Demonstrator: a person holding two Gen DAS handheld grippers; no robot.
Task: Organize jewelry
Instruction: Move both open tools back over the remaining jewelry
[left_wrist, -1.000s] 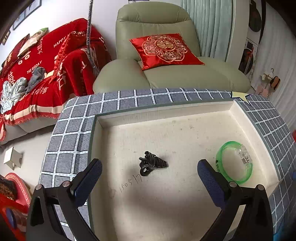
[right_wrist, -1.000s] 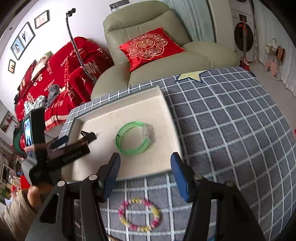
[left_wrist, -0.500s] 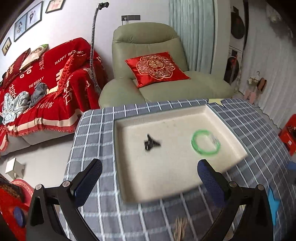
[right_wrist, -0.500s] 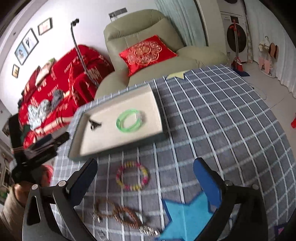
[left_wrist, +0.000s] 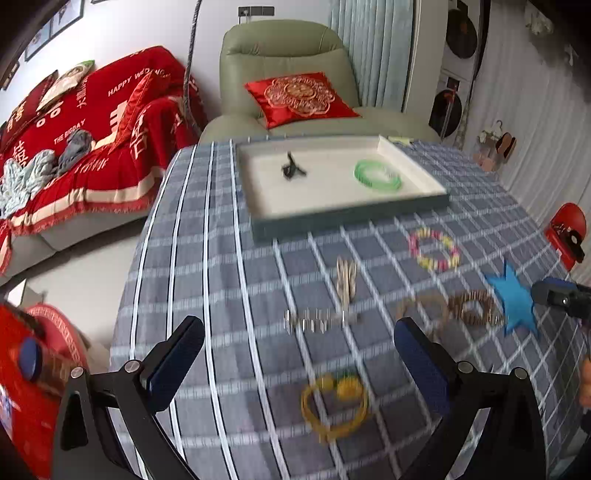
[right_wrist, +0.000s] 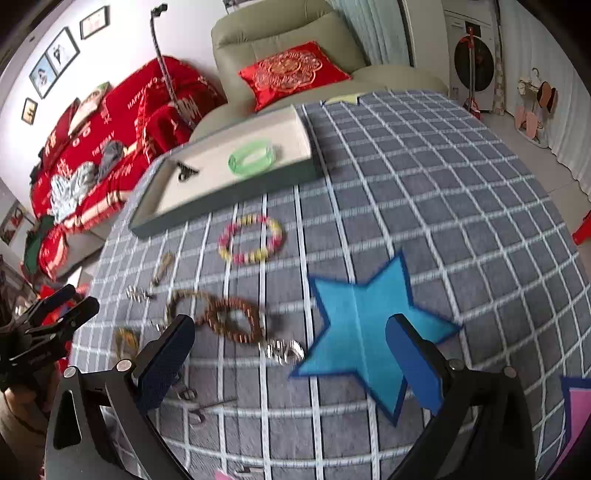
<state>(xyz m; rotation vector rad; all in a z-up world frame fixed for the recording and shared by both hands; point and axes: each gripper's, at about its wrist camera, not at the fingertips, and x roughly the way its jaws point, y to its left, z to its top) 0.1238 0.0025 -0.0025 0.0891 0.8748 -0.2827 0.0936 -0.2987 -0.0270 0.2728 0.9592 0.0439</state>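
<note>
Two pieces already lie in the tray (left_wrist: 413, 168), at the far edge of the surface (right_wrist: 424, 184): a black hair clip (left_wrist: 291, 169) toward its left side and a green bangle (left_wrist: 376, 176) toward its right. The rest waits on the checked cloth between the tray and you.

Your left gripper (left_wrist: 295, 363) and right gripper (right_wrist: 288, 354) both have the fingers spread wide and hold nothing.

The pink and yellow bead bracelet (right_wrist: 251, 238) lies just in front of the tray's near wall. It is probably light and on elastic, so it will sag; take it across one side of the ring, not through the middle. The brown bead bracelet (right_wrist: 234, 321) lies nearer to you, beside the blue star (right_wrist: 365, 332), with a small silver piece (right_wrist: 282, 350) touching the star's left point. Small metal pieces may slip, so pinch them low against the cloth. In the left view, a yellow cord bracelet (left_wrist: 334, 404) lies near the near edge, between your fingers; it looks thin and limp. The pale clip (left_wrist: 346, 277) in the middle seems stiffer.

The cloth is soft and can wrinkle under the fingers. Behind the surface stand a green armchair (left_wrist: 288, 48) with a red cushion (left_wrist: 299, 96) and a sofa with a red cover (left_wrist: 74, 122).
</note>
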